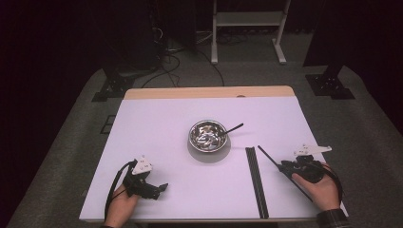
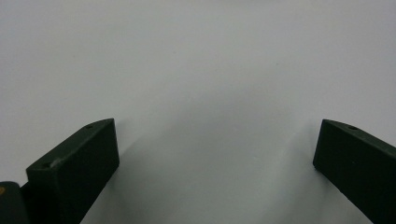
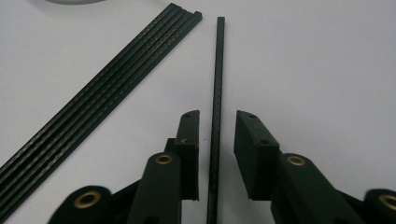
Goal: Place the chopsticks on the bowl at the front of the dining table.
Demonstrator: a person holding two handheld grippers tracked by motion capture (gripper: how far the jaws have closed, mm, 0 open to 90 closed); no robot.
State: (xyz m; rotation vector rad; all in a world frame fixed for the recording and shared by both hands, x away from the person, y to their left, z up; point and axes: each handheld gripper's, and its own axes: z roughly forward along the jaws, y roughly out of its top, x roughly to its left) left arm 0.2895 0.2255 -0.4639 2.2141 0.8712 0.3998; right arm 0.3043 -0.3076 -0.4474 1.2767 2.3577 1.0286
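A single thin black rod (image 1: 268, 156) lies slanted on the white table (image 1: 157, 123), to the right of a bundle of several black rods (image 1: 255, 180). My right gripper (image 1: 284, 166) rests low over the single rod. In the right gripper view the single rod (image 3: 218, 60) runs straight up between the jaws of that gripper (image 3: 217, 114). The jaws stand close on either side with a thin gap to each pad, so nothing is clamped. The bundle (image 3: 93, 107) lies to its left. My left gripper (image 1: 160, 188) sits at the near left, and its jaws (image 2: 217, 130) stand wide apart over bare table.
A metal bowl (image 1: 208, 134) with a dark spoon handle (image 1: 233, 128) sticking out to the right stands mid-table, beyond the rods. The table's near edge runs just behind both hands. A white frame (image 1: 247, 19) stands on the floor beyond the table.
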